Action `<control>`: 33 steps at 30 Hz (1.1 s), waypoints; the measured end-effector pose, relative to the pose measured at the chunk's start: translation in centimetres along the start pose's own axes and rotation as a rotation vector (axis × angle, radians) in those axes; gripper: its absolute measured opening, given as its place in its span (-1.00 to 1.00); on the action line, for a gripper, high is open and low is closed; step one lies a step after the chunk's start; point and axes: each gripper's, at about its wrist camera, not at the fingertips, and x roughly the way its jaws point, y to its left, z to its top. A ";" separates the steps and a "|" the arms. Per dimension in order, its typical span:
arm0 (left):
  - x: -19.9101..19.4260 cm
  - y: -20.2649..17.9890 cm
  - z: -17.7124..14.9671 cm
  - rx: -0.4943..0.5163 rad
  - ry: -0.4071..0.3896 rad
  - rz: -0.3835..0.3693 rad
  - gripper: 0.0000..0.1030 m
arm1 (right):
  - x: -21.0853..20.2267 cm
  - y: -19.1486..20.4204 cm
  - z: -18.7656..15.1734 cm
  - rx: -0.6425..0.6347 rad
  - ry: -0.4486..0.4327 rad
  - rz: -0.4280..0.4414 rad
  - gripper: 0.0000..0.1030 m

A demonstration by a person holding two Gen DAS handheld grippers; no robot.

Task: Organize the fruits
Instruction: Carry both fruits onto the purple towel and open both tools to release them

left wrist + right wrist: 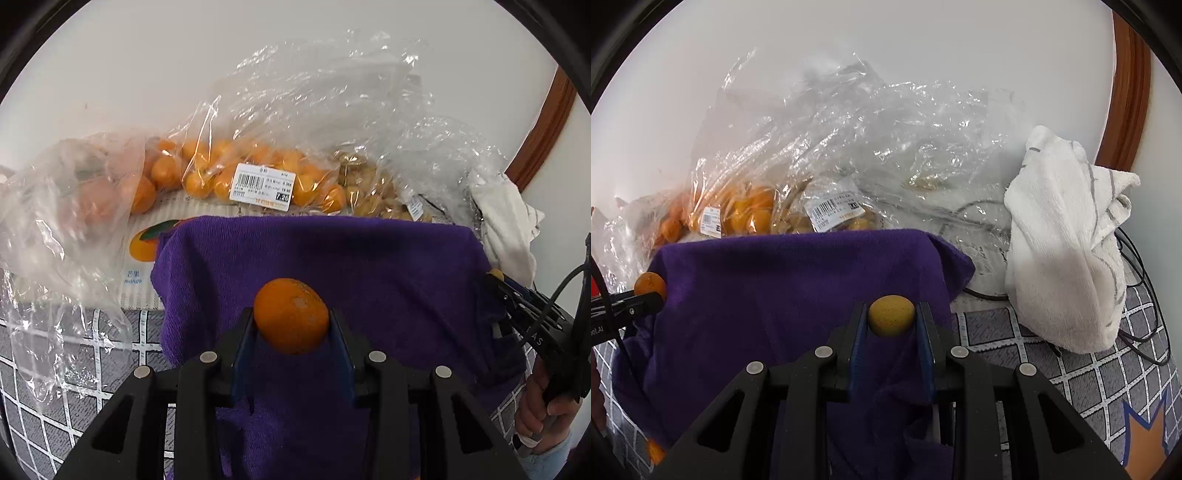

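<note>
- Nearest to me, the left gripper (291,325) is clenched on an orange fruit (291,315), pinched between its 2 blue-lined fingers (243,343) and held above the purple towel (369,266).
- The right gripper (892,317) is likewise clenched, on a small yellow fruit (891,315) with a speckled skin, also held over the purple towel (775,288).
- From the right wrist view, the left gripper (646,295) shows at the left edge with its orange fruit (649,283) at the tip.
- From the left wrist view, the right gripper (496,278) reaches in from the right edge, and the person's right hand (543,410) wraps its handle lower down.
- The purple towel is draped over something raised, and its front hangs down over a grey checked cloth (1052,354).
- Right of the towel, a crumpled white towel (1067,236) with grey stripes sits on the checked cloth, with black cables (1145,295) around it.
- Just behind the purple towel lies a clear bag of small oranges (258,173) with a barcode label (263,187).
- Beside it to the right is a second clear bag of pale yellow fruits (373,195).
- To the left, a cloudy plastic bag (74,206) holds more orange fruit, resting on a box printed "mango" (142,254).
- Loose crinkled plastic (886,136) piles up against the white wall (923,44).
</note>
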 end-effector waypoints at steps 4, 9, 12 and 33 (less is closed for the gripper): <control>0.3 0.1 -0.1 -0.001 0.012 0.004 -0.27 | 0.4 0.1 -0.1 0.009 0.012 0.008 -0.49; 0.8 0.6 -0.2 -0.013 0.028 0.020 -0.27 | 0.6 0.2 -0.2 0.009 0.021 0.016 -0.49; 1.3 0.7 -0.2 -0.014 0.040 0.032 -0.27 | 0.8 0.2 -0.4 0.008 0.030 0.021 -0.49; 2.0 0.3 -0.5 0.006 0.052 0.037 -0.26 | 1.6 -0.1 -0.9 0.018 0.064 0.028 -0.37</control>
